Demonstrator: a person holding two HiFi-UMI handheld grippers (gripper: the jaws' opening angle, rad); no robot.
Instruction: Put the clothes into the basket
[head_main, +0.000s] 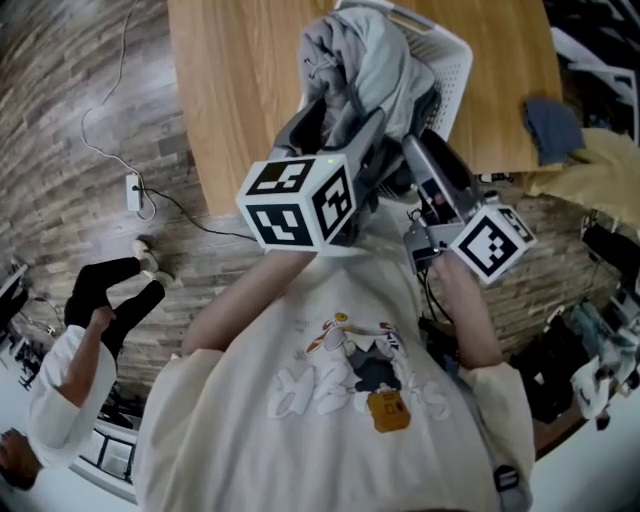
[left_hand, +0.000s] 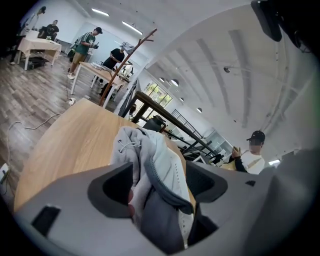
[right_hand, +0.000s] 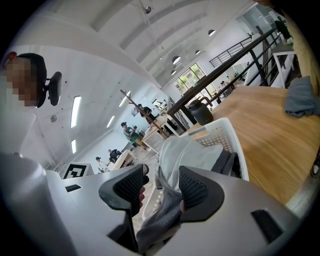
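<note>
1. Step in hand, as I judge it: getting the hoodie (head_main: 365, 60) into the basket (head_main: 455, 65). I hold it with both hands, bunched at the top centre of the head view, over the basket's left side.
2. My left fingers (left_hand: 112, 187) are clamped on a thick fold. In the left gripper view the grey cloth, with its zip edge and drawstring, fills the whole gap between them and rises above the tips.
3. My right fingers (right_hand: 197, 192) are clamped on a thinner strand of the same hoodie. In the right gripper view it runs up from between them, and the bulk lies just beyond the tips, inside the basket's white rim.
4. I cannot tell whether the hoodie already rests on the basket's bottom, but part of it is plainly within the walls.
5. The next move calls for bringing both hands over the middle of the basket, lowering them, and spreading both pairs of fingers so the cloth drops in. I should watch that nothing drapes over the rim.
6. A blue cloth (head_main: 550, 125) lies on the surface (head_main: 240, 90), right of the basket and apart from it. It looks like the next piece to fetch.
</note>
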